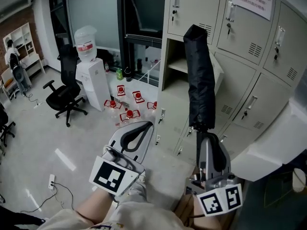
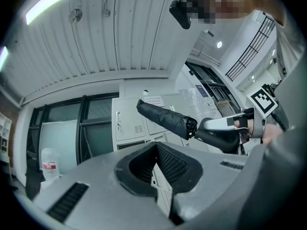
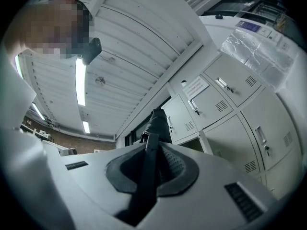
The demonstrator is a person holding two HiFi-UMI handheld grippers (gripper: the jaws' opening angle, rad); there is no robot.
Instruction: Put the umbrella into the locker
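the right gripper (image 1: 205,136) is closed firmly on the lower end of the umbrella (image 1: 199,75). in the right gripper view the dark shaft is seen clamped between the two pads (image 3: 175,164), running from 6 o'clock up to 12 o'clock, where the folded canopy (image 3: 157,121) stands above the jaws. the left gripper (image 1: 143,126) is held at 9 o'clock of the right gripper. its jaws are brought together, and nothing is gripped between them in the left gripper view (image 2: 156,150).

the umbrella is black, folded and wrapped tight. it is held nearly upright, with its top at 12 o'clock in the head view. it is positioned in front of the grey locker bank, across the open locker compartment (image 1: 178,56), which lies at 9 o'clock of the canopy. the umbrella is outside the compartment.

the handle is hidden by the right gripper's jaws. the right part of the open compartment is covered by the canopy. contact between the umbrella and the locker cannot be determined. the print on the notice (image 1: 252,0) at 1 o'clock cannot be read.
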